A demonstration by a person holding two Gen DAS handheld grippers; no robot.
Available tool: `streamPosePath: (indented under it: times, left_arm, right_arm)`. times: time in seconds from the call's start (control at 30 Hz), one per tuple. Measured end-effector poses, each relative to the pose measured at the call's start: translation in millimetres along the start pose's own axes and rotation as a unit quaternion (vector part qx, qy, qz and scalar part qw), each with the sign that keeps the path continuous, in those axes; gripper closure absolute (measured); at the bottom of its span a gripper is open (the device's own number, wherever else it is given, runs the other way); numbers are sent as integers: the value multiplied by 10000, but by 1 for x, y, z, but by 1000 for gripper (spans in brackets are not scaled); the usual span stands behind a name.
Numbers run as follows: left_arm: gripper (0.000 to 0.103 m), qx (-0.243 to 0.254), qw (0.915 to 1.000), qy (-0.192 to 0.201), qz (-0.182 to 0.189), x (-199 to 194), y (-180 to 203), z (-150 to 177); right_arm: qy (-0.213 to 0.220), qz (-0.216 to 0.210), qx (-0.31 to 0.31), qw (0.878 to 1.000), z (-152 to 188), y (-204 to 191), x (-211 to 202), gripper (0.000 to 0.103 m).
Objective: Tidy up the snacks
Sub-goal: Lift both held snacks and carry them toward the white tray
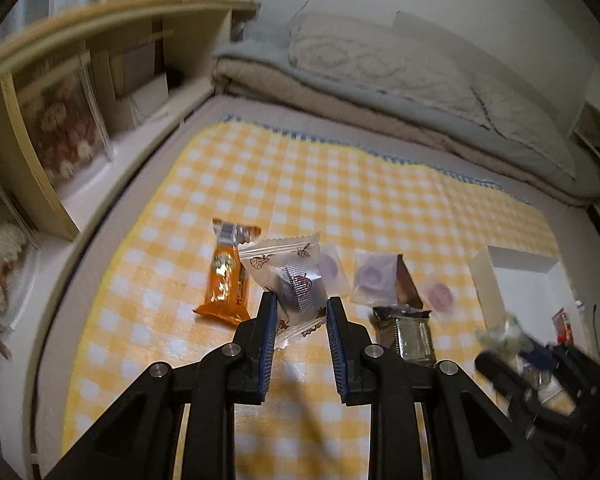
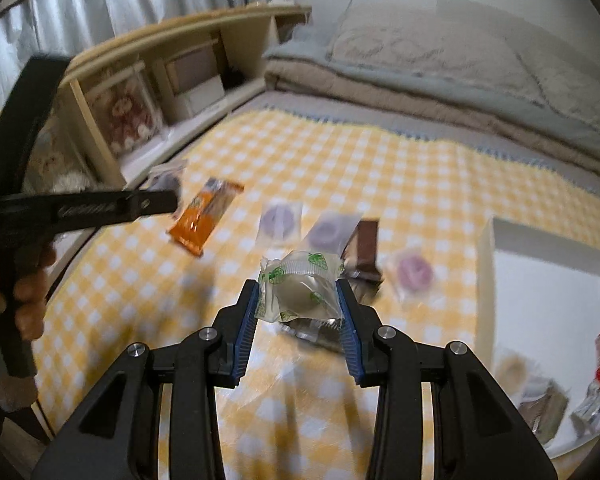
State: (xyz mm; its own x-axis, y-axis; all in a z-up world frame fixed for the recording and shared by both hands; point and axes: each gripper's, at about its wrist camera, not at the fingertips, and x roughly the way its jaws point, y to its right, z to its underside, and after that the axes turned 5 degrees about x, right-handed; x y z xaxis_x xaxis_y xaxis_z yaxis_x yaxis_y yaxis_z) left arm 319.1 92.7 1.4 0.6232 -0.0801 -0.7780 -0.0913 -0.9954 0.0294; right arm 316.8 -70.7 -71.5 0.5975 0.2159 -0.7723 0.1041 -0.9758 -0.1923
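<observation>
Yellow-checked cloth (image 1: 340, 184) covering bed, snacks lying scattered across it. White box (image 2: 540, 256) sitting at cloth's right edge, few packets inside. Orange snack bar (image 1: 224, 280) lying left of purple candy packets (image 1: 370, 276). Left gripper (image 1: 302, 300) pinching strawberry-print candy packet (image 1: 296, 280) tight above cloth. Right gripper (image 2: 298, 292) clamping green-print jelly packet (image 2: 300, 292), jaws partway closed around it.

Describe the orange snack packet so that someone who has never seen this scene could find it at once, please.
Start from the yellow checked cloth spread on the bed. A row of snacks lies across it, and the orange snack packet is at its left end, nearest the wooden shelf. It alone is bright orange; its neighbours are clear packets holding purple rings.
</observation>
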Motion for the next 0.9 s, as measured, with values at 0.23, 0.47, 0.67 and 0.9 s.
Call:
streamPosePath:
  times: [0.23, 0.47, 0.67, 0.9]
  left_arm:
    - [79, 109, 9990, 292, -323, -35, 26, 16]
    - [79, 218, 9972, 648, -297, -70, 61, 26]
    - [79, 469, 9949, 840, -298, -89, 94, 35]
    - [79, 662, 9932, 939, -186, -96, 136, 40]
  right_arm:
    - [351, 140, 132, 9992, -15, 17, -25, 64]
    - [659, 312, 294, 9969, -23, 43, -54, 64]
    - [843, 415, 418, 9947, -25, 66, -78, 64]
    - [926, 615, 429, 9929, -20, 94, -101, 64]
